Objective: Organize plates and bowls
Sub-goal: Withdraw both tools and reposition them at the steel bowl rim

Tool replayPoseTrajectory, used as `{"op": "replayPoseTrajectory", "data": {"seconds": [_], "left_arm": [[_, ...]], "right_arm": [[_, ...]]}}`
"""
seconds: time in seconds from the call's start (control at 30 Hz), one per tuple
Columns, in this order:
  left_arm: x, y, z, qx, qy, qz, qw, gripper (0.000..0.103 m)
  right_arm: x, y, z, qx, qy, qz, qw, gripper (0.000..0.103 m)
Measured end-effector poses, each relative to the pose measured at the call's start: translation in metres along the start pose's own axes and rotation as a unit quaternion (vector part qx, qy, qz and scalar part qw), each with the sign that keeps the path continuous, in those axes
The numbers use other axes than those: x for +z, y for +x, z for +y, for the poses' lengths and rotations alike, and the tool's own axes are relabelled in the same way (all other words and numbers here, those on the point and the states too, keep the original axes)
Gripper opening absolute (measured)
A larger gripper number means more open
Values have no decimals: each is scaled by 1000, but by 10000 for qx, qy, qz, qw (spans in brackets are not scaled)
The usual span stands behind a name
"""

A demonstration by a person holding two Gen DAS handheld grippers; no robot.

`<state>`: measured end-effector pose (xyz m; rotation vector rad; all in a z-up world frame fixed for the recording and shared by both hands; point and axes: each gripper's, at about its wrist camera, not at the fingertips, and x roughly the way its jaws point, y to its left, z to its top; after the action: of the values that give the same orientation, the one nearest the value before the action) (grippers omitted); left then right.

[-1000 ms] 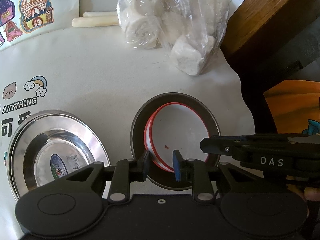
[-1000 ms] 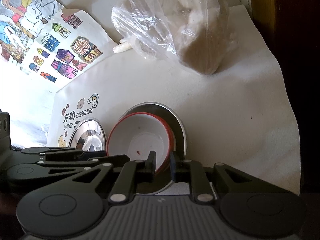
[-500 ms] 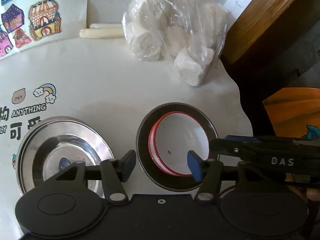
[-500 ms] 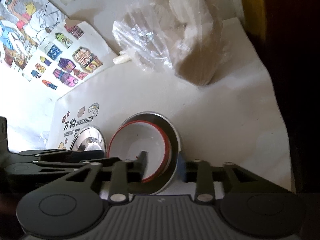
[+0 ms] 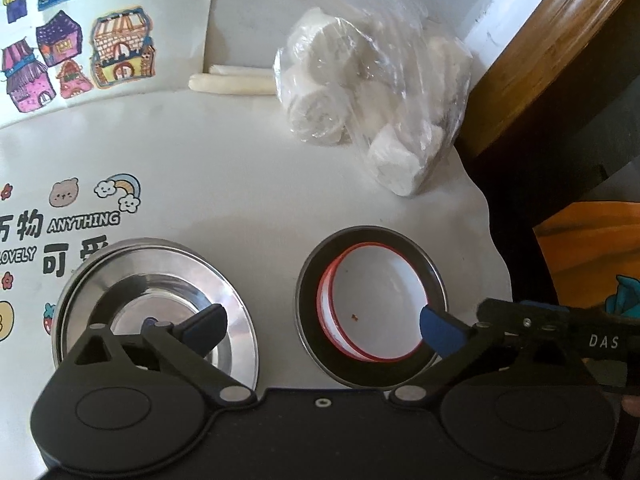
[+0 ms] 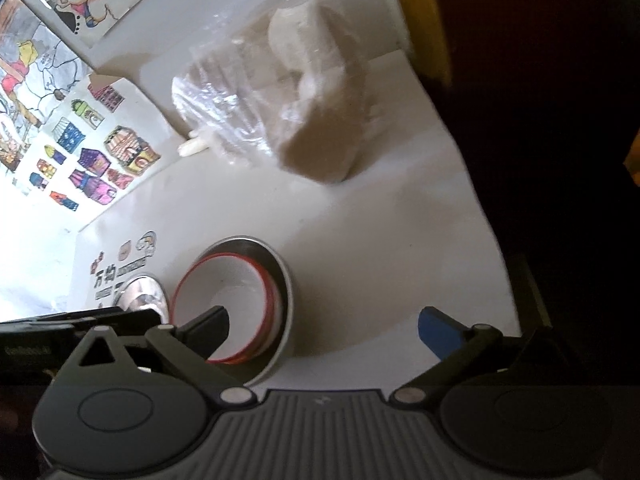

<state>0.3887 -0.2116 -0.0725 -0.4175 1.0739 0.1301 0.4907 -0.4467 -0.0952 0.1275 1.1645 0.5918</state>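
White red-rimmed bowls sit stacked inside a steel plate on the white table. They also show in the right wrist view, inside the same steel plate. A second steel plate lies empty to the left, seen small in the right wrist view. My left gripper is open wide and empty, above and just in front of the two plates. My right gripper is open wide and empty, raised beside the stack's right side.
A clear bag of white rolls stands at the back right, also in the right wrist view. Two white sticks lie by the wall. The table edge drops off right, by wooden furniture.
Both grippers were shut on the rim of the bowl stack; both have opened wide, let go and pulled up and back. The bowls stay in the steel plate.
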Motion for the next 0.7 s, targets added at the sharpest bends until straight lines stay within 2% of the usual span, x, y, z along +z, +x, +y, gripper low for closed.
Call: {"op": "replayPoseTrajectory", "data": {"seconds": [0.13,0.37,0.7], "left_arm": [[-3,-3,0,205,15,-175,9996,102],[-8,-9,4,499,29,-312,9983,102],[-13,-12,9,799,37,-277,9964,102]], "right_arm": [[-4,-3,0,-211,-152,25,9997,103],[-11,-6,10,-533,-826,74,9951,103],[-12,2,19,-491,-1193,270,9913,103]]}}
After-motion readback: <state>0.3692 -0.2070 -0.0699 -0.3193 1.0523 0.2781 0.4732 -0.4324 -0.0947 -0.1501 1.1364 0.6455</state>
